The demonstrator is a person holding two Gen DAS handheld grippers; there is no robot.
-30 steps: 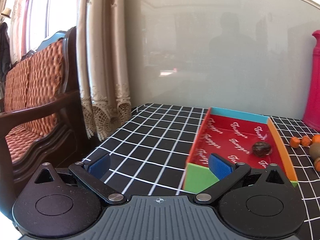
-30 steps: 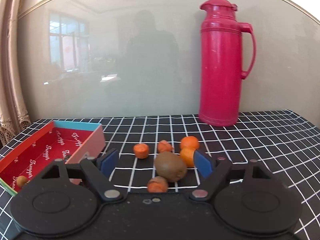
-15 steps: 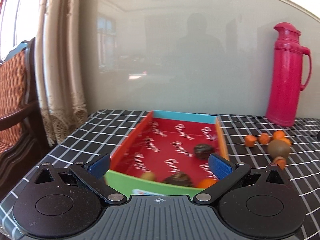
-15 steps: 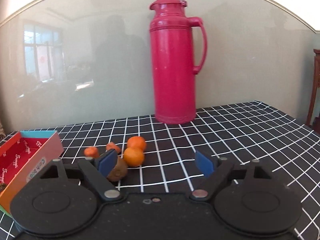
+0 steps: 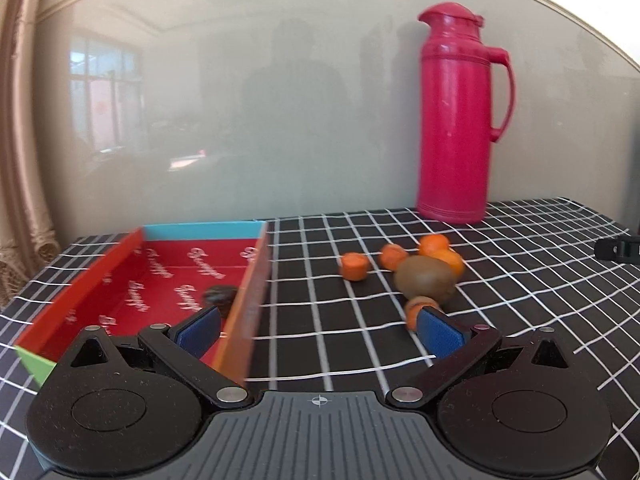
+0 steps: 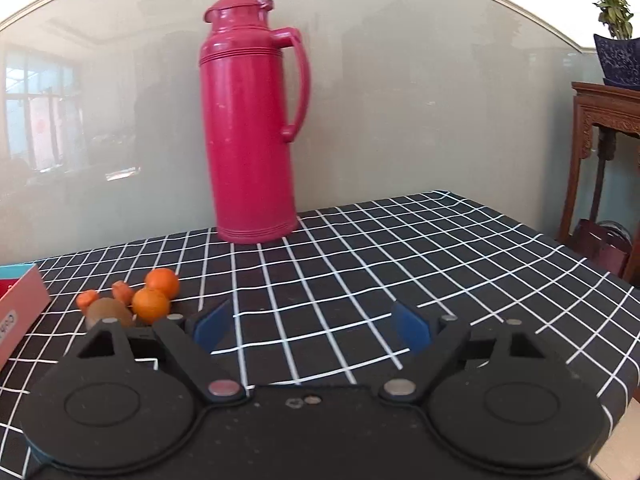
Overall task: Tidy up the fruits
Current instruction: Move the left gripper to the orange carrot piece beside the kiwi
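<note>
A red cardboard tray (image 5: 80, 292) with a dark fruit (image 5: 219, 295) in it sits on the left of the table. To its right lie a brown kiwi (image 5: 425, 280) and several small orange fruits (image 5: 354, 266) in a cluster. My left gripper (image 5: 318, 334) is open and empty, low over the table between the tray and the cluster. My right gripper (image 6: 312, 326) is open and empty, to the right of the same kiwi (image 6: 107, 312) and oranges (image 6: 151, 303). The tray's corner (image 6: 18, 300) shows at the far left of the right wrist view.
A tall pink thermos (image 5: 458, 120) stands at the back of the table against the glossy wall; it also shows in the right wrist view (image 6: 250, 120). The cloth is black with white grid lines (image 6: 400, 264). A carved wooden stand (image 6: 600, 160) is beyond the right table edge.
Both grippers have swung to the right. The left view has gone from the chair and tray to the fruit cluster and thermos. The fruit cluster has slid to the left of the right view.
</note>
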